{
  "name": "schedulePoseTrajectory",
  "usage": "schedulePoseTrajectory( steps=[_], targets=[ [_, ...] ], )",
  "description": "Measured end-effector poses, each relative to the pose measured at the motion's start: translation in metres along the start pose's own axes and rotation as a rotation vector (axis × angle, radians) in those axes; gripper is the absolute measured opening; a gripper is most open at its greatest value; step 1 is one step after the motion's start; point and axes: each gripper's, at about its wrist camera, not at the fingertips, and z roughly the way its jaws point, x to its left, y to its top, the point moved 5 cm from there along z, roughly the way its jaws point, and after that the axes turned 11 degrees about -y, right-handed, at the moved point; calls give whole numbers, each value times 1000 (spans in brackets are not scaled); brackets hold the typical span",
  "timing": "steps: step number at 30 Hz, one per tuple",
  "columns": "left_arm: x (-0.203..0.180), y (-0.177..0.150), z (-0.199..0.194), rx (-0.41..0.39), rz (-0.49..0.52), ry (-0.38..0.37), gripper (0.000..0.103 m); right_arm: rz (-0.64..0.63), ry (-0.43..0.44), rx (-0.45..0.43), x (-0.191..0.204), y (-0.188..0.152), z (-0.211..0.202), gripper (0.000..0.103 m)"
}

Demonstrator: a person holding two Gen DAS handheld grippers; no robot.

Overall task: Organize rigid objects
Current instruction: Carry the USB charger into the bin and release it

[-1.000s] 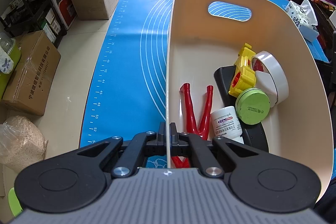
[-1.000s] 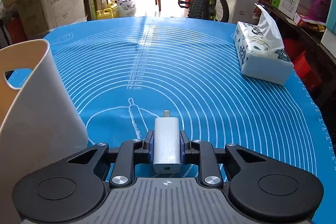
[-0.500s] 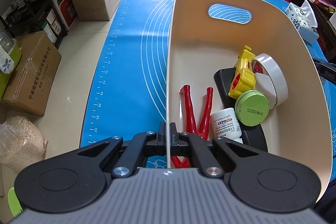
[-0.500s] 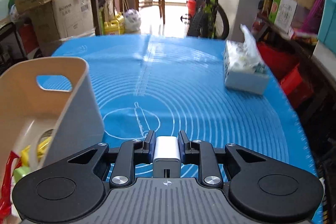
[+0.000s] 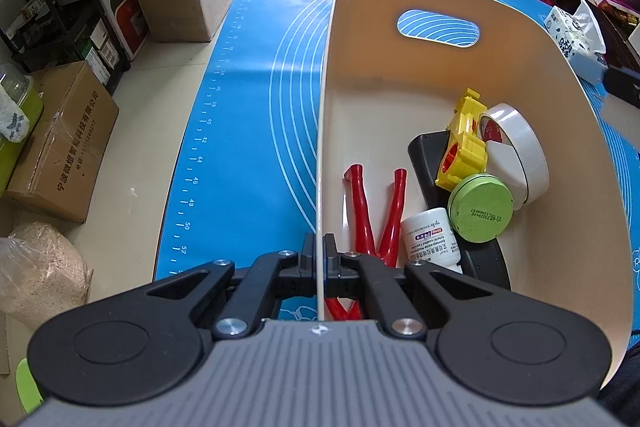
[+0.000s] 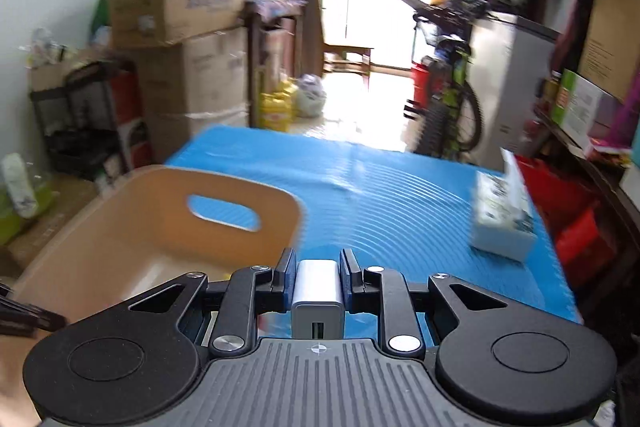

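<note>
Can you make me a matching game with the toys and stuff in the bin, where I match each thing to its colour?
Things:
1. pliers handles
2. round tin
3. tape roll
4. toy block

Colours:
A. white
B. yellow
C. red
D. green

Right pairs: 1-C, 2-D, 3-A, 4-B.

All four lie inside the beige bin, whose wall the left gripper pinches. The right gripper holds a silver charger above the blue mat.
</note>
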Motion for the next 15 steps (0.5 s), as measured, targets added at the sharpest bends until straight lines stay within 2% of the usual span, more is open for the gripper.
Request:
schedulePoseTrajectory(
  steps=[8, 15],
  targets=[
    [1, 0, -1, -1, 0, -2, 4, -20, 109, -25, 57, 4, -11, 32],
    [3, 0, -1, -3, 2, -3, 3, -59, 177, 57, 95, -14, -2, 32]
  ],
)
